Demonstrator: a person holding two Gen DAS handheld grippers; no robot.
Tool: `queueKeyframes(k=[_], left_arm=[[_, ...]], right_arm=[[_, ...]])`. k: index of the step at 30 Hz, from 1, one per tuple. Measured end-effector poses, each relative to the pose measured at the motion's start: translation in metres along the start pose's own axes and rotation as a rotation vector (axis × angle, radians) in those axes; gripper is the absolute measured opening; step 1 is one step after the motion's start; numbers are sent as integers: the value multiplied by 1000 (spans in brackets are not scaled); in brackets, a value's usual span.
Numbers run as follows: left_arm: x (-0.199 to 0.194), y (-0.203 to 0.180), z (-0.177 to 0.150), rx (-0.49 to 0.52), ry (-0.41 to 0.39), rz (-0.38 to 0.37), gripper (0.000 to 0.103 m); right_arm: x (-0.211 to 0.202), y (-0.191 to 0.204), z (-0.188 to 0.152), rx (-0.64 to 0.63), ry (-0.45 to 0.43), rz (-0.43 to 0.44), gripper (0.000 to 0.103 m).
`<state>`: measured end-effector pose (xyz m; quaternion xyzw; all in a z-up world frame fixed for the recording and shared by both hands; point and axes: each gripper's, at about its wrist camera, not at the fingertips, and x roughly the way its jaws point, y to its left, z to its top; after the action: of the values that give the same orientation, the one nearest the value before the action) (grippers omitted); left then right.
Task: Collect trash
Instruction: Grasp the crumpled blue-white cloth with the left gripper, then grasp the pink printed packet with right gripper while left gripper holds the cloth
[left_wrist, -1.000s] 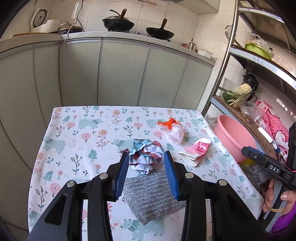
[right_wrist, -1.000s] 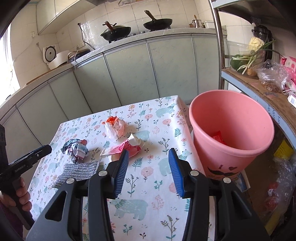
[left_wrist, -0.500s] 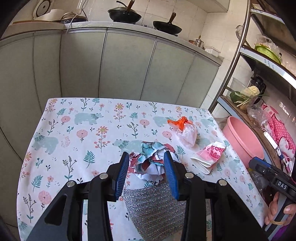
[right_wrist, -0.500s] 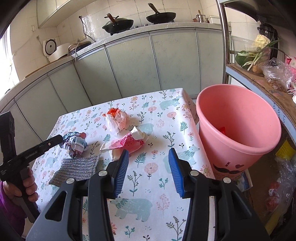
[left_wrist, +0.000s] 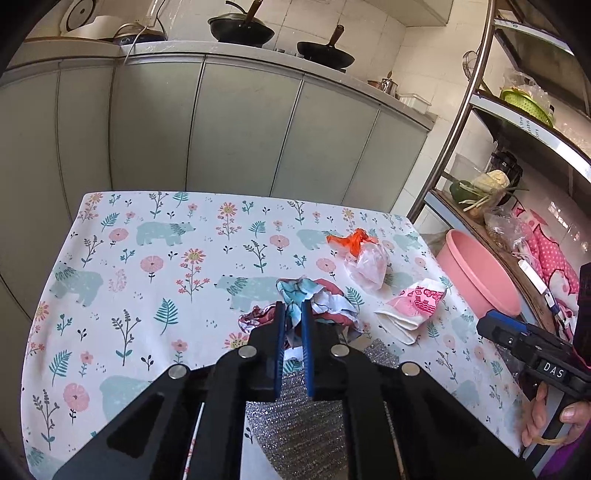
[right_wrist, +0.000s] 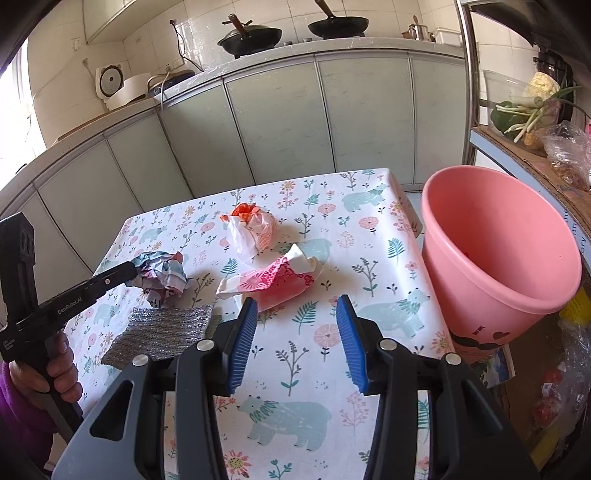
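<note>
My left gripper (left_wrist: 293, 317) is shut on a crumpled multicoloured paper ball (left_wrist: 325, 302) on the floral tablecloth; it also shows in the right wrist view (right_wrist: 162, 271), pinched by the left gripper (right_wrist: 135, 269). A pink-and-white wrapper (left_wrist: 412, 306) (right_wrist: 273, 278) and a clear bag with an orange knot (left_wrist: 364, 254) (right_wrist: 251, 229) lie to its right. My right gripper (right_wrist: 297, 339) is open and empty, above the table near the pink wrapper. The pink bin (right_wrist: 498, 254) (left_wrist: 480, 277) stands beyond the table's right edge.
A silver glittery cloth (left_wrist: 317, 428) (right_wrist: 166, 328) lies below the left gripper. The table (right_wrist: 325, 369) faces grey-green kitchen cabinets (left_wrist: 221, 129). A metal shelf rack (left_wrist: 472, 96) with vegetables (right_wrist: 528, 107) stands at the right behind the bin.
My left gripper moved forward over the paper ball and shut on it. My right gripper stayed open and drew slightly closer to the table.
</note>
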<state>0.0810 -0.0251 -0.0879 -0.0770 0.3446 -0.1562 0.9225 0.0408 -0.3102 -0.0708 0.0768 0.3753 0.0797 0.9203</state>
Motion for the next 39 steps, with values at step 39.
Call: queueKeyframes(k=[39], left_arm=[[-27,-3,0,-10,-55,-38,5]], right_arm=[[24,21,2,-110,105,151,9]])
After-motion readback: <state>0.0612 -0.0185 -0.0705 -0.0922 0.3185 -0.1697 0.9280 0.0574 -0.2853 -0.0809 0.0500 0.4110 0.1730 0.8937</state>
